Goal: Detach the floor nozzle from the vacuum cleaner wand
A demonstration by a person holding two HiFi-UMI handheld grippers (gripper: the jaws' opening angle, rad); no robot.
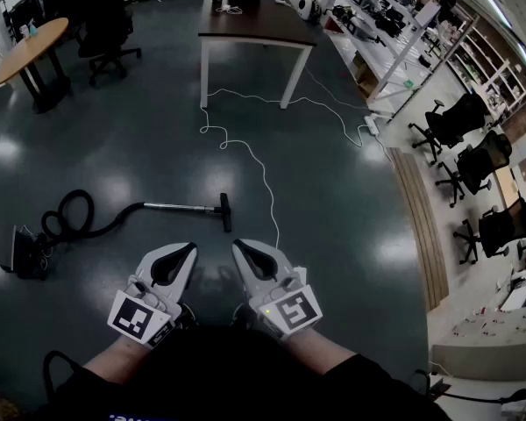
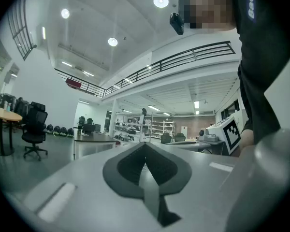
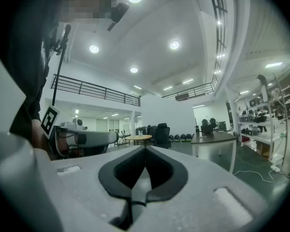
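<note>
Floor nozzle (image 1: 225, 211), a short dark bar, lies on the dark green floor (image 1: 333, 200) and is joined crosswise to the end of a silver wand (image 1: 177, 207). The wand lies flat and runs left into a black hose (image 1: 70, 210), which loops back to the vacuum cleaner body (image 1: 4, 248) near the left edge of the head view.

The person stands a little behind the nozzle, with both grippers held close to the body and pointing forward. They are well apart from the vacuum and touch nothing. The left gripper (image 1: 189, 247) has its jaws pressed together with nothing between them, as its own view confirms (image 2: 145, 144). The right gripper (image 1: 238, 246) is likewise closed and empty (image 3: 145, 149). Each carries a cube with black and white square markers near the wrist.

A thin white cable (image 1: 265, 174) snakes across the floor from beyond the nozzle toward a dark table with white legs (image 1: 256, 26). A round wooden table (image 1: 31, 46) stands at the far left. Black office chairs (image 1: 473, 160) line the right side, near white shelves (image 1: 394, 24).
</note>
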